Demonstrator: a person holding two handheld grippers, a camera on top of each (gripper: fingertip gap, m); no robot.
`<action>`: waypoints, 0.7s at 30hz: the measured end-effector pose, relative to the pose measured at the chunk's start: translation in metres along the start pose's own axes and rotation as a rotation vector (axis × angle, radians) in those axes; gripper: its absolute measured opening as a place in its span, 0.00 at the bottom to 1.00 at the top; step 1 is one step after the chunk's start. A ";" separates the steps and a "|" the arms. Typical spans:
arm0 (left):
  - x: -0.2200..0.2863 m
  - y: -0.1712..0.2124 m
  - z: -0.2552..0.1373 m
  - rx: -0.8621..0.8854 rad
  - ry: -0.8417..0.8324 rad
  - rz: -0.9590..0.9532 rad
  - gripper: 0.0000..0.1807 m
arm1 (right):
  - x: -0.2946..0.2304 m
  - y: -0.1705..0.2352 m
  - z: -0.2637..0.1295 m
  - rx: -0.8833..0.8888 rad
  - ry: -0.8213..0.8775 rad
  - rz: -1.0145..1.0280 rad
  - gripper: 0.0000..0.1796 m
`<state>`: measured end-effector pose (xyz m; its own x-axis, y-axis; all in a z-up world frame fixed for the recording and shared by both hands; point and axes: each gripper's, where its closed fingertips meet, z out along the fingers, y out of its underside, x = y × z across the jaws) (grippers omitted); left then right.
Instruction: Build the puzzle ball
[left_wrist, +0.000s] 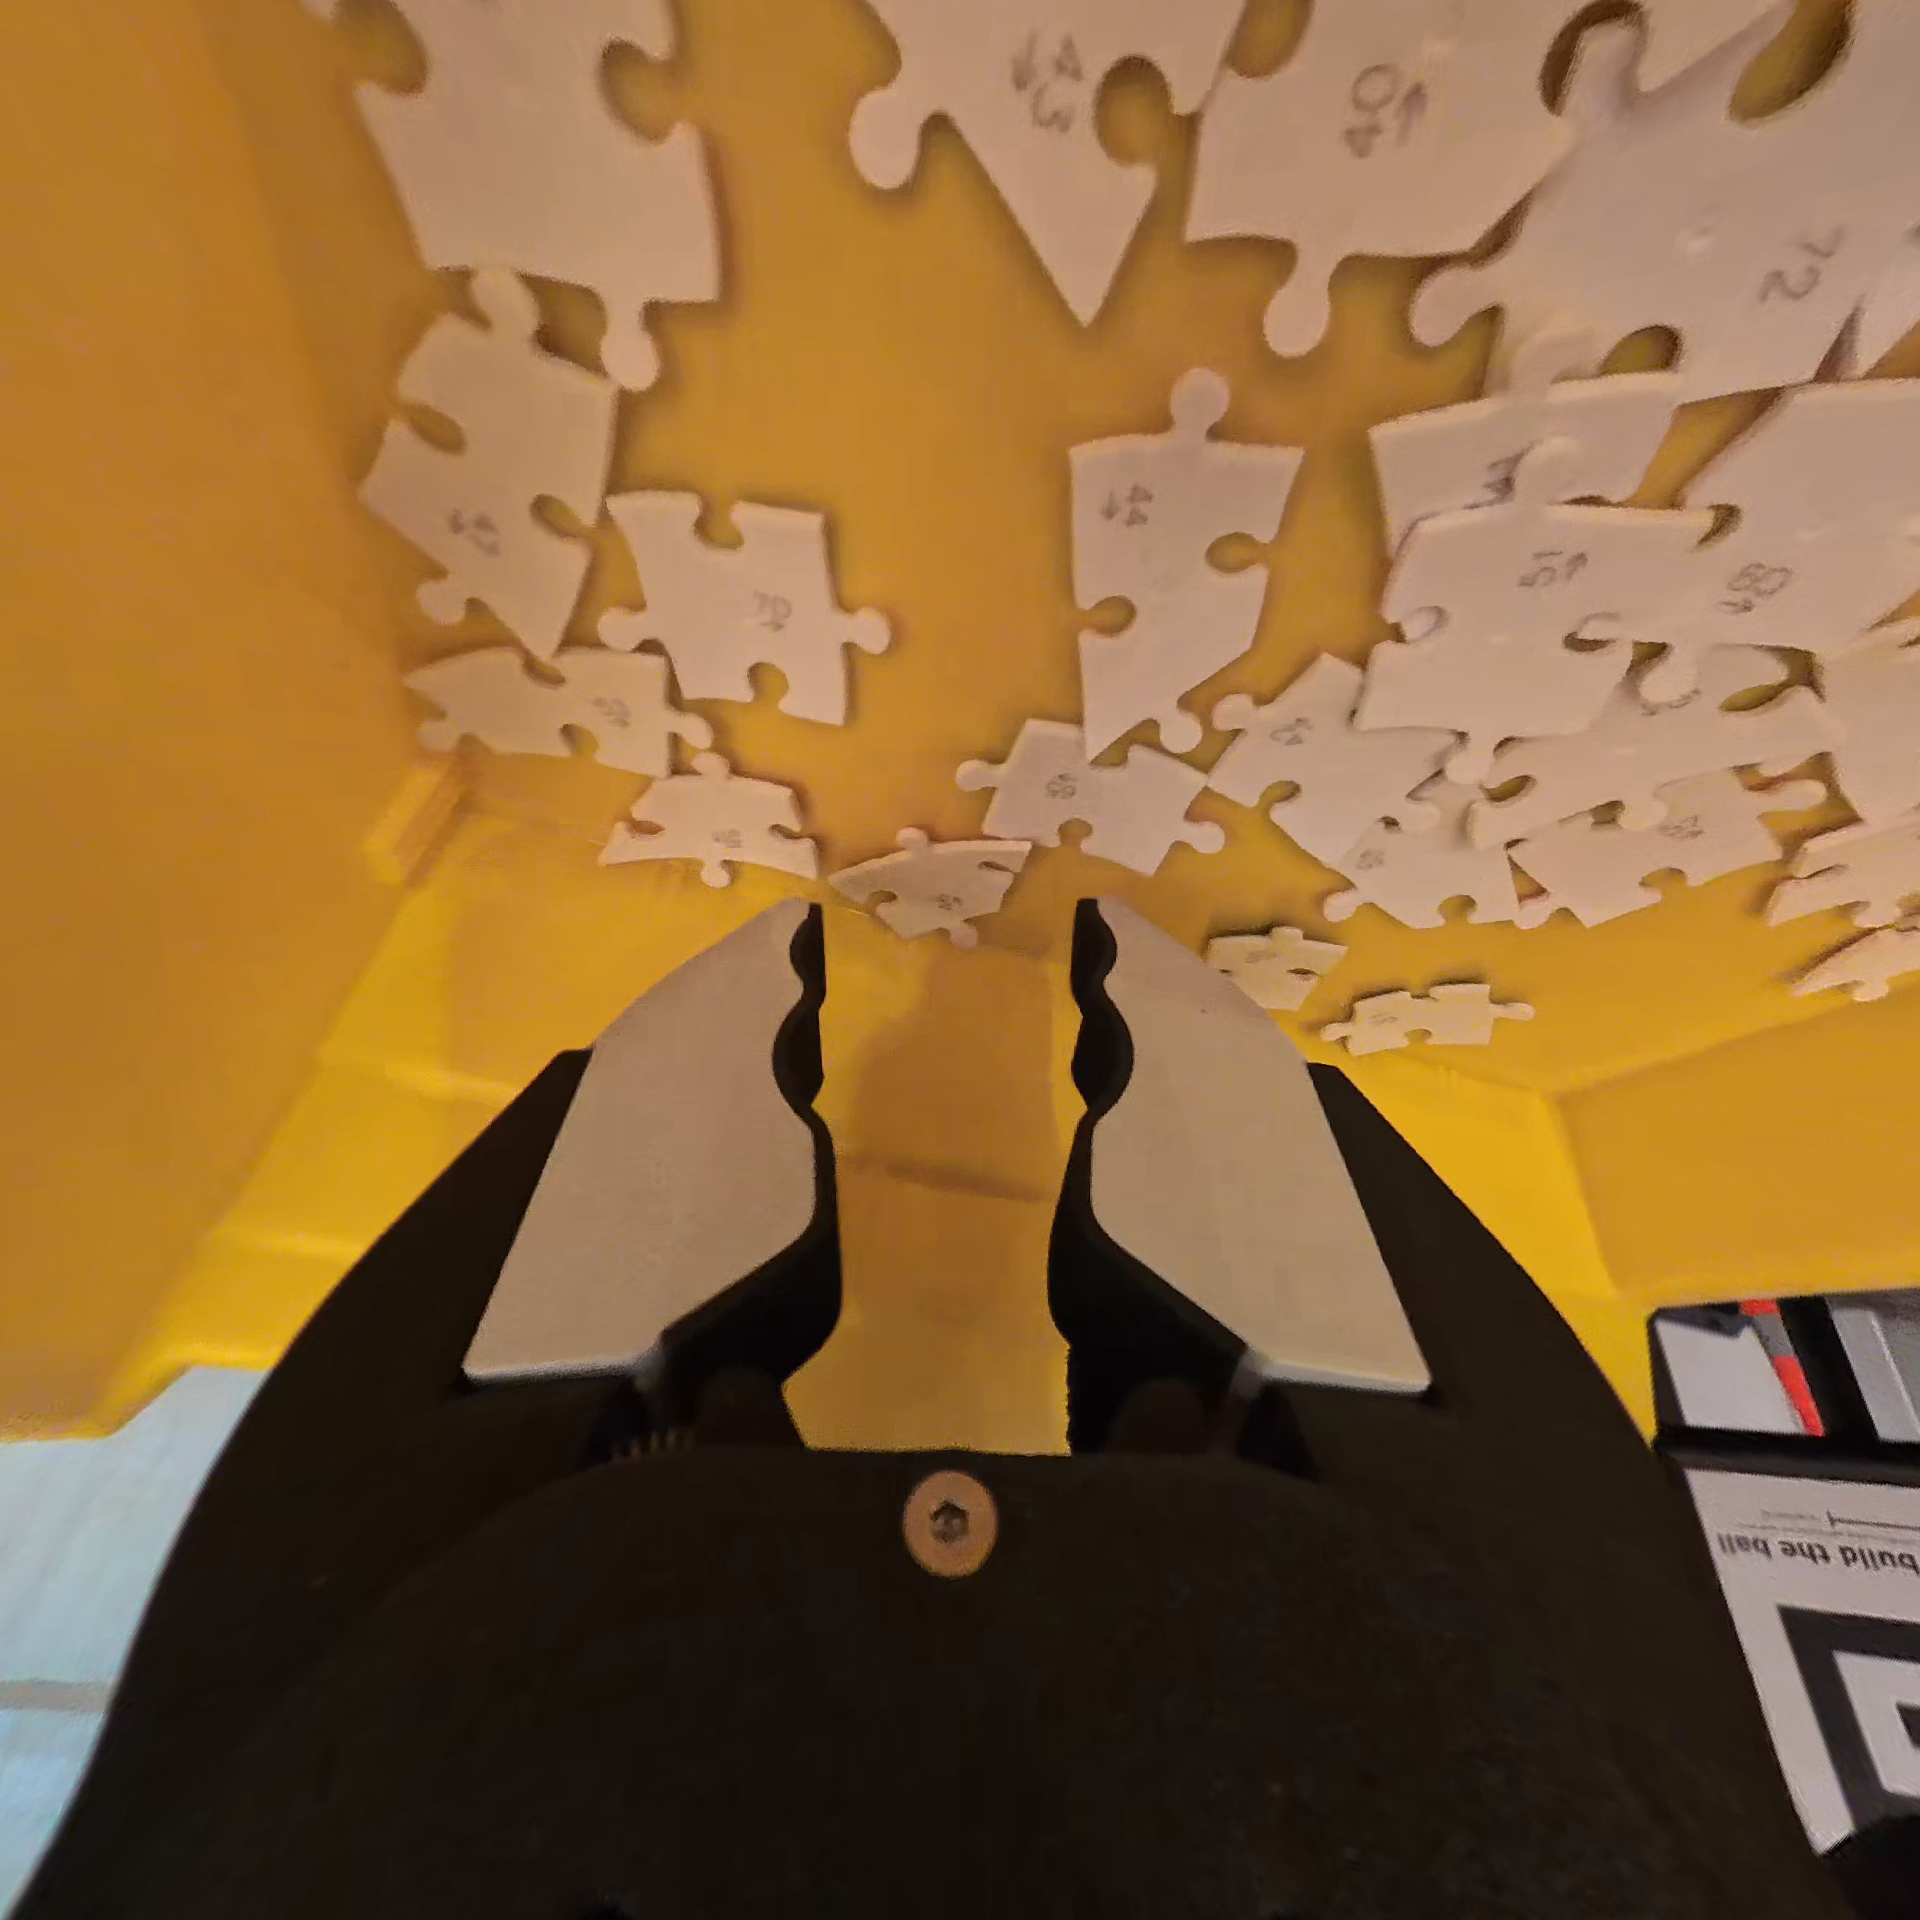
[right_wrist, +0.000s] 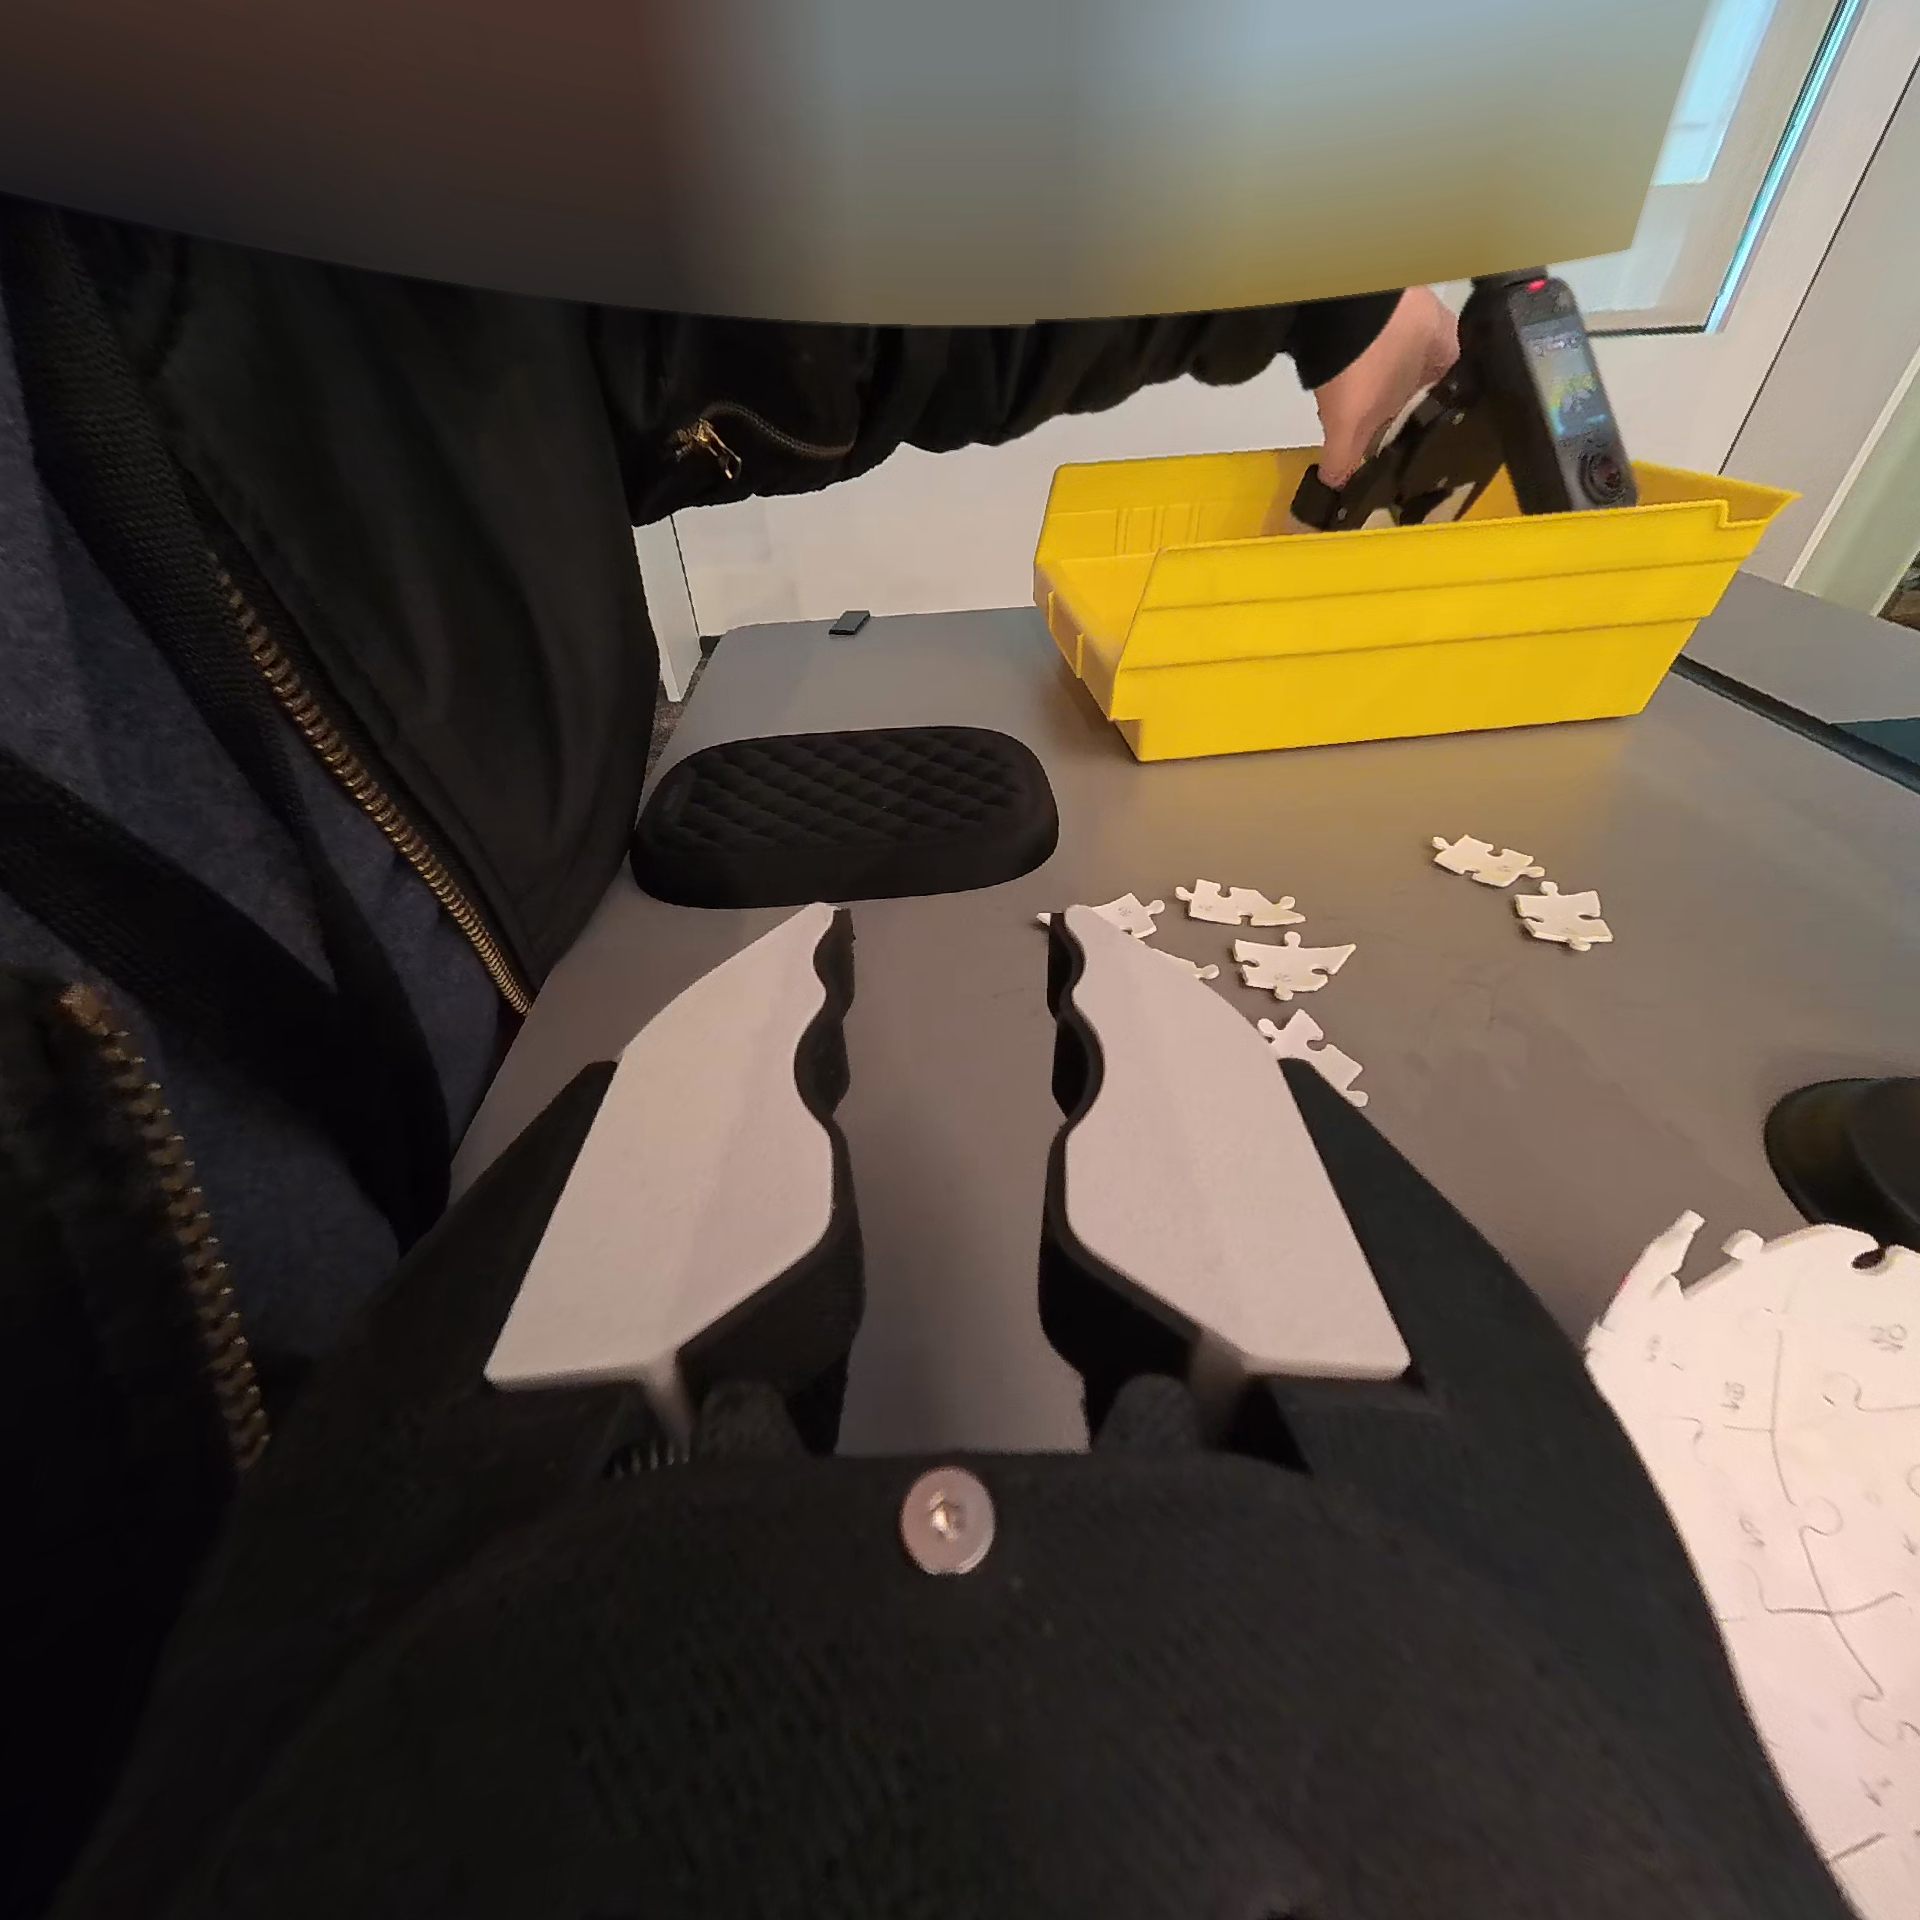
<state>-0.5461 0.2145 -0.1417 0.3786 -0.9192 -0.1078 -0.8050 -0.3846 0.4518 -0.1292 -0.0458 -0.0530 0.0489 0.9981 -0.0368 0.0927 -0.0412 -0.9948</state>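
Left gripper (left_wrist: 948, 914) agape, tilted into yellow bin (left_wrist: 187, 727), over puzzle pieces (left_wrist: 743, 608).

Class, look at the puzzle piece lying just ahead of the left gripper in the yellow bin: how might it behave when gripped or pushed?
The piece looks thin and curved, so probably light and fairly stiff. Lying nearly flat on the smooth bin floor, it would likely slide rather than roll. The left gripper may struggle to catch its low edge.

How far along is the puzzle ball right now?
Done: a curved section of joined pieces lies beside the right gripper, which is open and empty.
In hand: nothing; the open left gripper is inside the yellow bin, near a loose piece.
Left: many bin pieces, plus several on the table.
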 end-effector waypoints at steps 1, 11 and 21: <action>0.001 -0.001 0.002 -0.007 0.001 0.011 0.25 | 0.000 0.000 0.000 -0.001 -0.002 0.000 0.20; 0.005 0.000 0.006 -0.021 0.068 0.016 0.11 | -0.003 0.002 0.001 -0.015 -0.017 0.004 0.20; 0.008 0.001 -0.006 0.047 0.062 -0.043 0.02 | -0.006 0.002 0.002 -0.017 -0.034 0.001 0.20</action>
<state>-0.5412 0.2073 -0.1367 0.4395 -0.8955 -0.0705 -0.8074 -0.4283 0.4058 -0.1310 -0.0519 -0.0550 0.0154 0.9990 -0.0408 0.1094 -0.0422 -0.9931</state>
